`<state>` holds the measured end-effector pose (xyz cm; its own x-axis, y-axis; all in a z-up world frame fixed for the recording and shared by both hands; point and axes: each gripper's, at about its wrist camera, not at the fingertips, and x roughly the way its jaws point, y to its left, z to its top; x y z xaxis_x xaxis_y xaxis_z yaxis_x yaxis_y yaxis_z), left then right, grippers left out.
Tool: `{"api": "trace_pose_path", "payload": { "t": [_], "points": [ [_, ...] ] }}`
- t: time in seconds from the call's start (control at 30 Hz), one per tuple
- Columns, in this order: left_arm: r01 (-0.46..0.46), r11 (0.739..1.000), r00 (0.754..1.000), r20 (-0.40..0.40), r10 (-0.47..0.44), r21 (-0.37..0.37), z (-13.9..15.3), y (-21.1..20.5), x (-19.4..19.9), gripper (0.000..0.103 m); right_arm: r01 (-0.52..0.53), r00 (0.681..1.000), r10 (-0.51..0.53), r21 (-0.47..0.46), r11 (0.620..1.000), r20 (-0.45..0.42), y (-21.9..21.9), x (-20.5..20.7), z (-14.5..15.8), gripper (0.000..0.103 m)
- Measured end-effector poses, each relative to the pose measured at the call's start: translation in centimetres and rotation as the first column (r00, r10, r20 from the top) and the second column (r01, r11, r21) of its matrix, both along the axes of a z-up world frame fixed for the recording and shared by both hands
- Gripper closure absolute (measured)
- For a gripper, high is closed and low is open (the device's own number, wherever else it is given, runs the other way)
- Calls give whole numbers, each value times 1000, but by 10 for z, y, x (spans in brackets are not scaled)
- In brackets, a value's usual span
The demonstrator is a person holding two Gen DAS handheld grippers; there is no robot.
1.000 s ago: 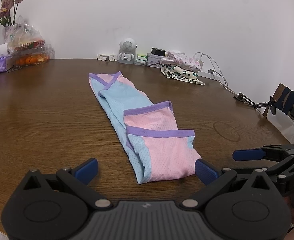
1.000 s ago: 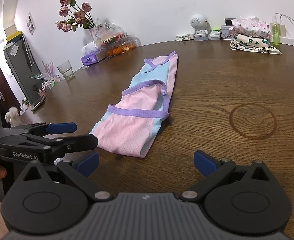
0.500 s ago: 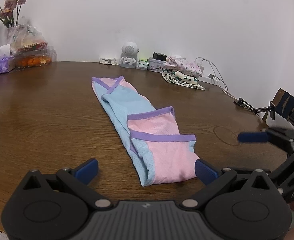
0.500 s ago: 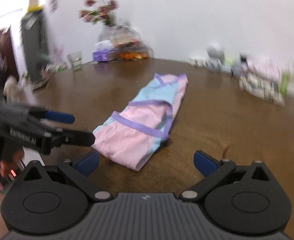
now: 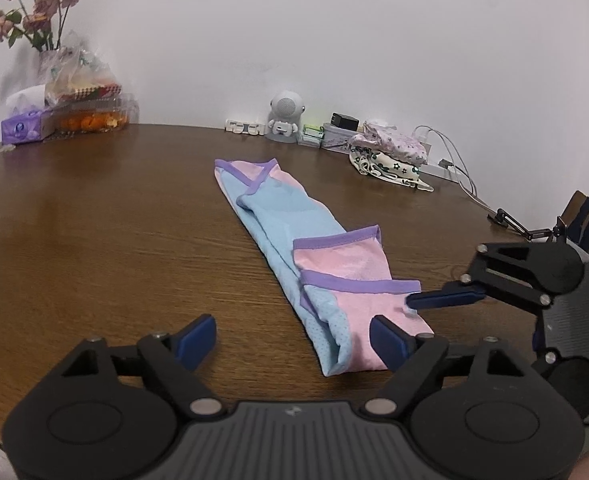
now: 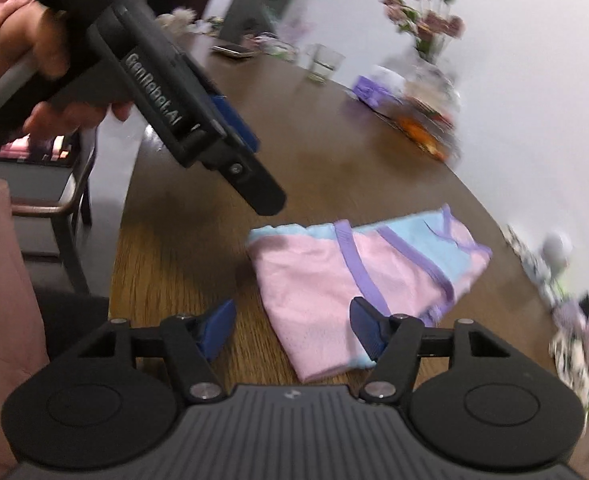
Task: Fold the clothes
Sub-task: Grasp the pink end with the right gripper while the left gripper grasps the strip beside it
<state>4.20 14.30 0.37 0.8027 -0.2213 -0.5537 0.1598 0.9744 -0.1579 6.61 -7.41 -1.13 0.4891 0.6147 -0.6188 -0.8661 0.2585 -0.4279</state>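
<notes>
Left hand-held gripper points down at the near end of the folded garment; jaws closing but apart, right pad just over the garment's near right edge, left pad over bare bench. No pad presses cloth. Garment is pink and blue with purple trim, lying long across the brown bench, near end toward the camera. Right hand-held gripper comes in from the right, rolled on its side, one blue fingertip touching or just over the garment's right edge; cannot tell which. Back of the bench: small grey robot figure, stack of folded clothes, cables beside it. Far left: flowers, tissue box, clear box of oranges. Chair at the far right edge.

Right wrist view, tilted and blurred: right hand-held gripper jaws closing, still apart, garment's near corner between them, right pad over the pink cloth, left pad over bench. No grip visible. Only this view shows the person's hand wrapped round the left hand-held gripper's handle, upper left, its tips above the bench just short of the garment. Also only here: glass, chair off the bench's left edge, pink sleeve at left. Flowers and the clothes stack are smeared.
</notes>
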Motion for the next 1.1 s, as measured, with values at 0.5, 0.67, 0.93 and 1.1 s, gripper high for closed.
{"api": "trace_pose_path", "payload": {
  "t": [0.5, 0.67, 0.93, 1.1],
  "points": [
    [309, 884, 942, 16, -336, 350, 3, -31, -2, 19, -41, 975, 33, -31, 999, -220, 5, 41, 17, 97],
    [435, 728, 867, -26, -498, 530, -1, -55, 10, 19, -11, 931, 21, 31, 999, -365, -6, 77, 36, 98],
    [470, 416, 735, -84, -673, 779, -24, -85, 25, 28, -19, 909, 38, 50, 999, -416, -6, 97, 62, 98],
    [484, 290, 665, -131, -735, 825, -39, -91, 34, 84, -29, 900, 48, 51, 998, -434, -2, 99, 63, 98]
  ]
}}
